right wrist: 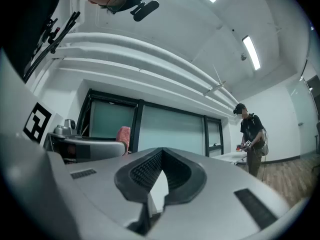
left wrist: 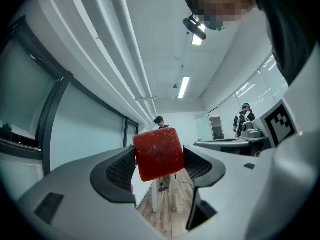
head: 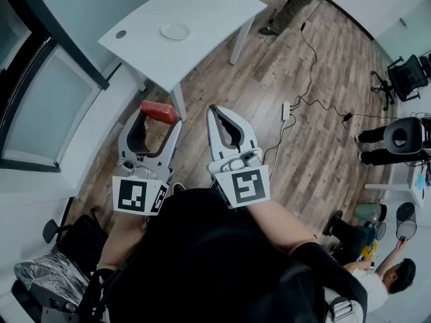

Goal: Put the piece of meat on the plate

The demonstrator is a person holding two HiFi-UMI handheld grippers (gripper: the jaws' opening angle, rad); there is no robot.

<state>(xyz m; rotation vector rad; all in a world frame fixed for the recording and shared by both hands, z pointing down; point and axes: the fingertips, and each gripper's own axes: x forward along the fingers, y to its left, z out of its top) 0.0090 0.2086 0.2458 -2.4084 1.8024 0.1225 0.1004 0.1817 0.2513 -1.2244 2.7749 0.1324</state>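
The head view looks steeply down on the left tongs point(head: 159, 118), right tongs point(head: 217, 113), floor point(head: 269, 79) and white counter point(head: 202, 12) ahead. Left gripper view and right gripper view sit close behind their jaws, facing roughly level; both share the standing person point(left wrist: 160, 121) beyond that counter.

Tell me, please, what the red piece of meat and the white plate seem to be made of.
Piece of meat: likely a foam or soft plastic replica; matte red, faintly speckled, rounded block edges. Plate: smooth plain white, perhaps ceramic or plastic; too small to tell which.
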